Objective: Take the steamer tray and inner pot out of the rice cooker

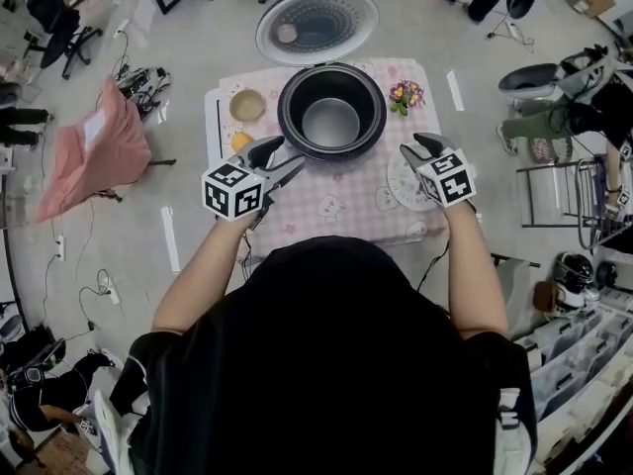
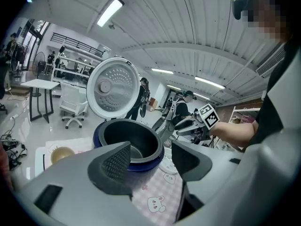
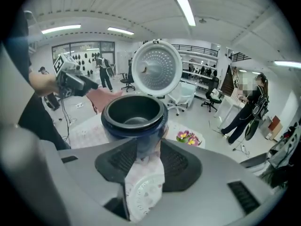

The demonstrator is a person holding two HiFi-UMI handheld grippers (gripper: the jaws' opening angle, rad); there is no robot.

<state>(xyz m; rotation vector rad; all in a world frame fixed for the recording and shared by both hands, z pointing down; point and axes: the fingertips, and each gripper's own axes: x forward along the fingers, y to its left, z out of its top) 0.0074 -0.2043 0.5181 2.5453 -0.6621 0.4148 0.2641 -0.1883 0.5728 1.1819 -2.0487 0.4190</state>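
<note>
**Status**
- Tray (image 1: 399, 184): out of cooker (image 1: 284, 107), flat on cloth (image 1: 336, 211) at front right, directly under right gripper (image 1: 415, 146).
- Pot (image 1: 331, 119): seated in cooker, with lid (image 1: 316, 23) fully up.
- Right gripper: released, jaws part-way apart, nothing between pads. Only cloth and tray visible through gap.
- Left gripper (image 1: 285, 156): released, jaws wide and empty, just in front of cooker at left.
- Step in hand, as judged: pot removal.

**Procedure**
1. Bring each gripper down over pot rim, with 1 pad inside the wall and 1 outside.
2. Place the 2 grippers on opposite sides of rim for a level lift, to limit risk of tilt.
3. Clench firmly on the smooth, probably slippery wall.
4. Lift straight up until clear of cooker, keeping away from lid.
5. Set down on free cloth in front, clear of tray, bowl (image 1: 247, 105) and flowers (image 1: 406, 95).
</note>
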